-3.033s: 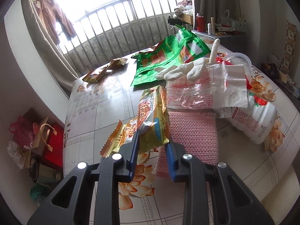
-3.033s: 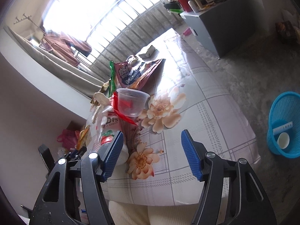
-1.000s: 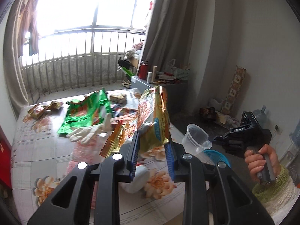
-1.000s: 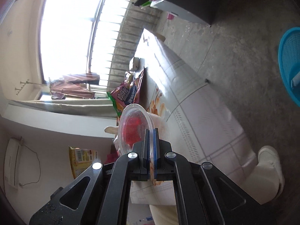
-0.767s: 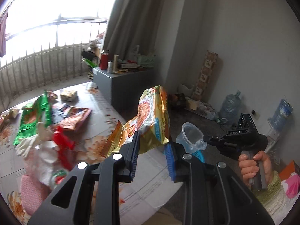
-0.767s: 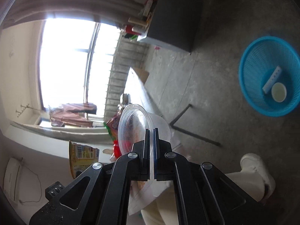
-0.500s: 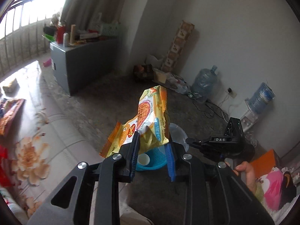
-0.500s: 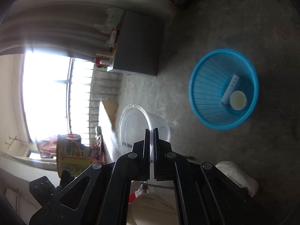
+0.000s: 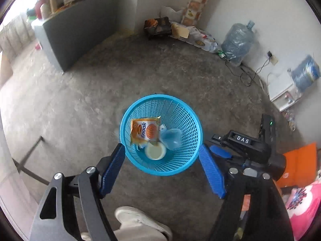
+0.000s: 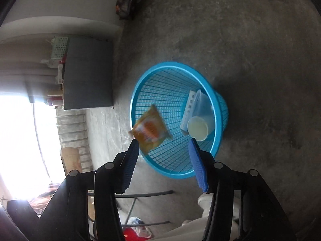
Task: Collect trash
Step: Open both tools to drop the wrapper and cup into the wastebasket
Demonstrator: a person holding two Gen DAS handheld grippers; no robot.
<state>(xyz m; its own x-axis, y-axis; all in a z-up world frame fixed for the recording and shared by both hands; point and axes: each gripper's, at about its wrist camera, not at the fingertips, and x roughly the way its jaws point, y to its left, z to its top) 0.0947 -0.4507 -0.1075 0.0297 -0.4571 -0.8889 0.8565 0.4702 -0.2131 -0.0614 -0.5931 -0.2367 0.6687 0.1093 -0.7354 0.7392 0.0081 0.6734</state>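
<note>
Left wrist view looks steeply down at a grey concrete floor (image 9: 84, 92), with the blue mesh basket (image 9: 181, 118) standing at the centre of the frame. The left gripper (image 9: 160, 172) hangs above it with its blue fingers (image 9: 111, 168) spread wide; they have just been opening, and nothing is between them. Inside the basket lie the orange snack wrapper (image 9: 145, 131) against the left wall, the clear plastic cup (image 9: 170, 138) tipped on its side just right of it, a white round cup (image 9: 155, 151) at the bottom, and a slip of white packaging (image 9: 163, 128) peeking out between wrapper and clear cup. At the right edge of the frame the black body of the right gripper's handle shows. A white shoe (image 9: 138, 220) sits at the bottom centre.

Right wrist view shows the same basket (image 10: 152, 74) slightly right of centre, seen at a slant. The right gripper (image 10: 163, 160) has its fingers (image 10: 197, 166) parted, just having been opening, with nothing pressed between them. The snack wrapper (image 10: 150, 131) appears blurred at the basket's left rim, just above the left finger in the picture; whether it is resting or in the air cannot be told. The clear cup (image 10: 203, 104), the white cup (image 10: 197, 130) and the white packaging (image 10: 187, 110) lie together at the basket's right side. A grey cabinet (image 10: 88, 74) stands at the left of the frame.
</note>
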